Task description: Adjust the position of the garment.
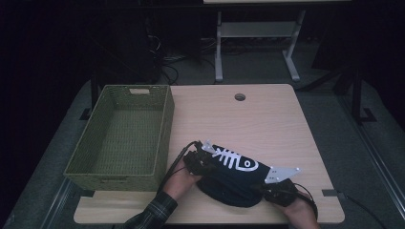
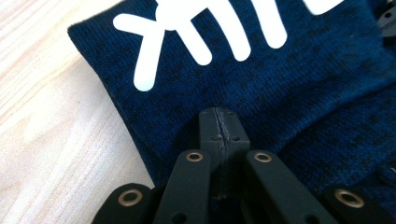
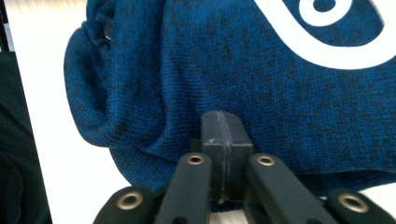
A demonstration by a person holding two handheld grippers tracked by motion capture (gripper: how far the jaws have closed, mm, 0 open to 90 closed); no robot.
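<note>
Overhead plus two close claw views

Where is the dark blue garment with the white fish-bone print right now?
In the high view the dark blue garment lies folded on the table's near edge, right of the green basket, between the left gripper and right gripper.
</note>
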